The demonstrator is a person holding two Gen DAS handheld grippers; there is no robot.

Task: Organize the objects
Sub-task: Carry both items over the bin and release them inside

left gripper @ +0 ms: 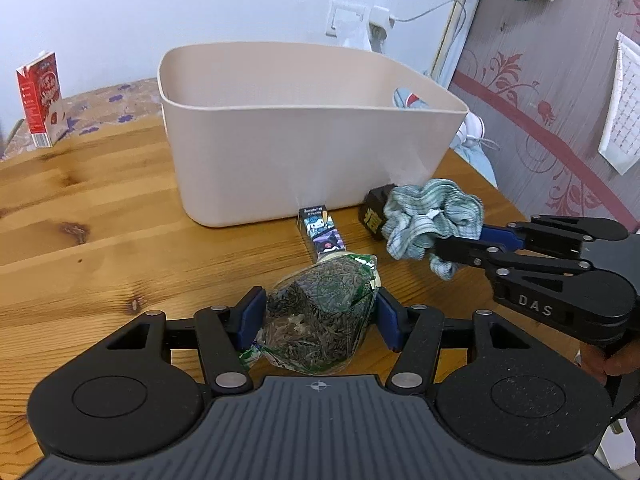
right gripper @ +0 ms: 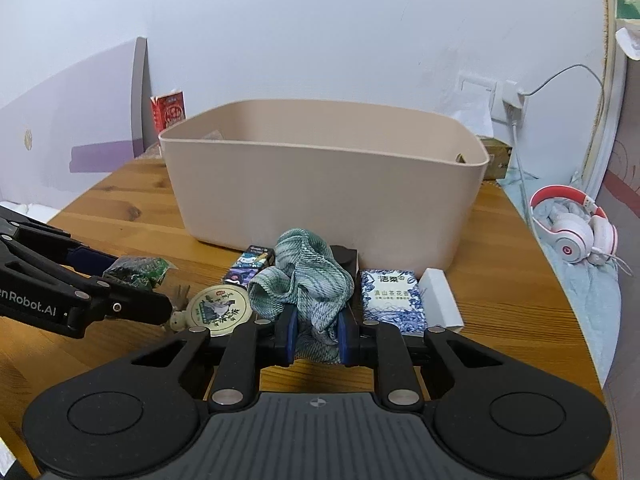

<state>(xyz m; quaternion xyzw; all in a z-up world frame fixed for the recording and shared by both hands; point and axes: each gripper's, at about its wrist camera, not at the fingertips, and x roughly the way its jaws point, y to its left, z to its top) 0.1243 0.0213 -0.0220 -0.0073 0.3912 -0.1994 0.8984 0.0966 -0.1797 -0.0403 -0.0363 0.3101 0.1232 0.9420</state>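
A beige plastic tub (right gripper: 320,184) stood on the wooden bench (left gripper: 80,220), toward its back. Behind the tub's left corner stood a red and white carton (left gripper: 41,98). Before the tub's front wall lay a small printed cartoon box (left gripper: 321,232), and just right of it a black block (left gripper: 374,210). A clear bag of dark dried leaves (left gripper: 320,312) sat nearer than the cartoon box, between the fingers of the left gripper (left gripper: 318,320). A crumpled green checked cloth (right gripper: 310,280) lay against the black block, pinched by the right gripper (right gripper: 317,338). In the right wrist view, a round tin (right gripper: 218,310) lay left of the cloth, a blue-patterned tissue pack (right gripper: 392,300) right of it, and a white box (right gripper: 442,298) beside the pack. White and red headphones (right gripper: 572,232) lay on bedding beyond the bench's right edge.
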